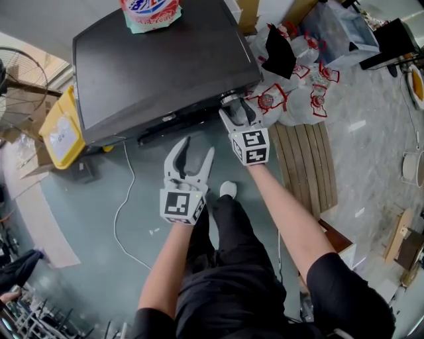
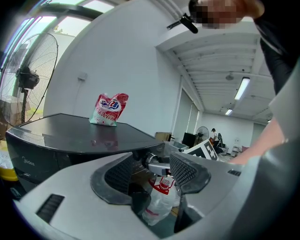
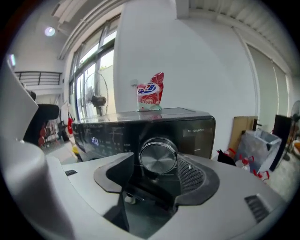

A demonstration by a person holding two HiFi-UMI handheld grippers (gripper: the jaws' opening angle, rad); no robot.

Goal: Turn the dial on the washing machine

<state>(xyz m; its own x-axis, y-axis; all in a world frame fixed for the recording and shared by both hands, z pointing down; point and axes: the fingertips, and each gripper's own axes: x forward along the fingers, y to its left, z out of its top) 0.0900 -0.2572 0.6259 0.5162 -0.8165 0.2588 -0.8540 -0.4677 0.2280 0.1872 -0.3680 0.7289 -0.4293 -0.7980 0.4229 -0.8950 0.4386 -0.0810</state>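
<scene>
The dark washing machine (image 1: 159, 59) fills the top of the head view, and its round silver dial (image 1: 230, 99) is on the front panel's right end. My right gripper (image 1: 236, 111) is open at the dial. In the right gripper view the dial (image 3: 158, 157) sits between the fingertips of the right gripper (image 3: 157, 171), and I cannot see the pads pressing on it. My left gripper (image 1: 197, 147) hangs open and empty in front of the machine, lower and to the left. The left gripper (image 2: 149, 171) looks toward the dial (image 2: 151, 161) through its open jaws.
A red-and-white detergent bag (image 1: 151, 13) stands on the machine's lid. White plastic bags with red print (image 1: 291, 99) and a wooden pallet (image 1: 308, 165) lie to the right. A yellow bin (image 1: 61, 129) stands at the left, and a cable (image 1: 122, 198) runs across the floor.
</scene>
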